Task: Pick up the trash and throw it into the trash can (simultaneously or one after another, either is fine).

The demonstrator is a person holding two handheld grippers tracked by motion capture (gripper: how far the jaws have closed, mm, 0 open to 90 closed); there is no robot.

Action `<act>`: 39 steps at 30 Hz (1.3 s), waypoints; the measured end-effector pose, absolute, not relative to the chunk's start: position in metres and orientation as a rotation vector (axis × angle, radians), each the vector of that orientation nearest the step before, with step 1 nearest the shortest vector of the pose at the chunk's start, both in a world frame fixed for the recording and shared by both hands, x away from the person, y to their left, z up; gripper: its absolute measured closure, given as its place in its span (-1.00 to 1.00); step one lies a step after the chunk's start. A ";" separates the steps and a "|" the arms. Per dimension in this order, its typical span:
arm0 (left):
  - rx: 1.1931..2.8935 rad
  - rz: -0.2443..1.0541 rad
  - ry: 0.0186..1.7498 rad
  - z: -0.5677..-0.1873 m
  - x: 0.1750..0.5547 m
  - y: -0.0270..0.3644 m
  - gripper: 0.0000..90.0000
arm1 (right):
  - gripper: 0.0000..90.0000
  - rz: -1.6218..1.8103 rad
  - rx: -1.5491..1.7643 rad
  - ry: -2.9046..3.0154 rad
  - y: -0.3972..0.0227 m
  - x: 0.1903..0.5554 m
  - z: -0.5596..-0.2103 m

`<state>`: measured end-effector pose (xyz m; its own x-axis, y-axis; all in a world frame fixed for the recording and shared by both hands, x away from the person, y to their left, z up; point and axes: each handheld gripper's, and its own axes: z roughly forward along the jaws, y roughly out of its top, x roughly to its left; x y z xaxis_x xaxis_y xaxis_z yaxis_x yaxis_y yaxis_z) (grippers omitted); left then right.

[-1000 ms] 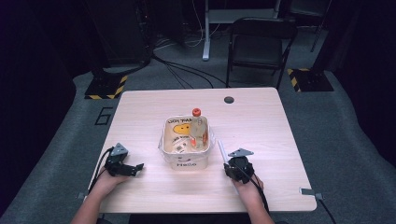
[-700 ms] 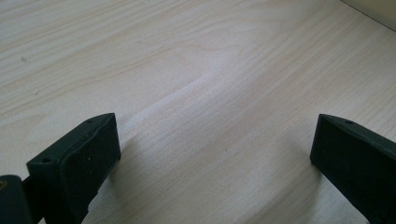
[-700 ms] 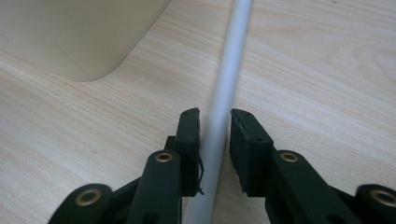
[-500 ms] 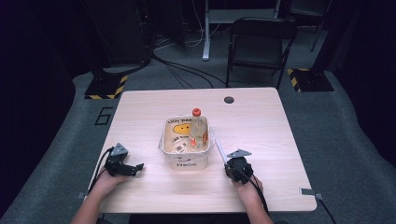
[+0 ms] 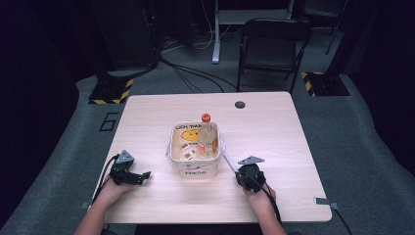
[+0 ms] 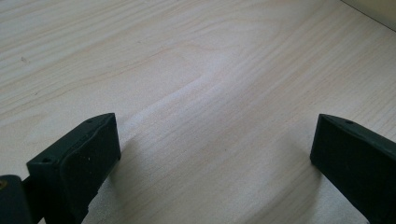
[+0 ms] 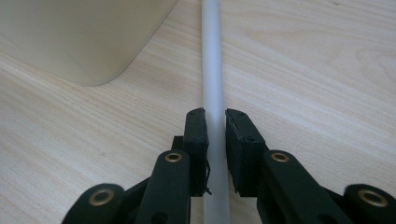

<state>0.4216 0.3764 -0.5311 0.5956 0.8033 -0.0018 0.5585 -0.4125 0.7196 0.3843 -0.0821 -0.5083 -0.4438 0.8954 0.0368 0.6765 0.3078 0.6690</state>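
Observation:
A thin white rod (image 7: 212, 70) lies on the wooden table (image 5: 274, 132), running from my right gripper (image 7: 215, 116) toward the white tub (image 7: 88, 37). That gripper's jaws have just been closing and now press on the rod from both sides. In the high view the rod (image 5: 229, 160) slants up-left from the right gripper (image 5: 242, 173) to the tub's right side. My left gripper (image 5: 142, 175) rests on the table left of the tub. Its jaws (image 6: 215, 140) stand wide open over bare wood.
The white tub (image 5: 172, 142), printed with yellow faces, stands mid-table and holds a clear bottle (image 5: 208, 137) with an orange cap. A dark round hole (image 5: 240, 104) sits near the far edge. A black folding chair (image 5: 271, 44) stands beyond the table.
Both hands have stayed where they were. No movement of the tub, bottle or rod is visible at this scale.

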 end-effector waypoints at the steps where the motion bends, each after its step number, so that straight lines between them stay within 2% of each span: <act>1: 2.127 0.453 1.075 -0.531 0.422 0.376 -0.97 | 0.74 0.893 1.413 2.237 -0.083 0.384 -0.507; 39: 2.117 0.450 1.081 -0.532 0.421 0.376 -0.97 | 0.74 0.942 1.378 2.227 -0.101 0.379 -0.460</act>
<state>0.4211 0.3756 -0.5316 0.5900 0.8074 -0.0105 0.5614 -0.4009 0.7239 0.3791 -0.1012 -0.4601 -0.4618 0.8859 0.0443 0.6488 0.3033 0.6979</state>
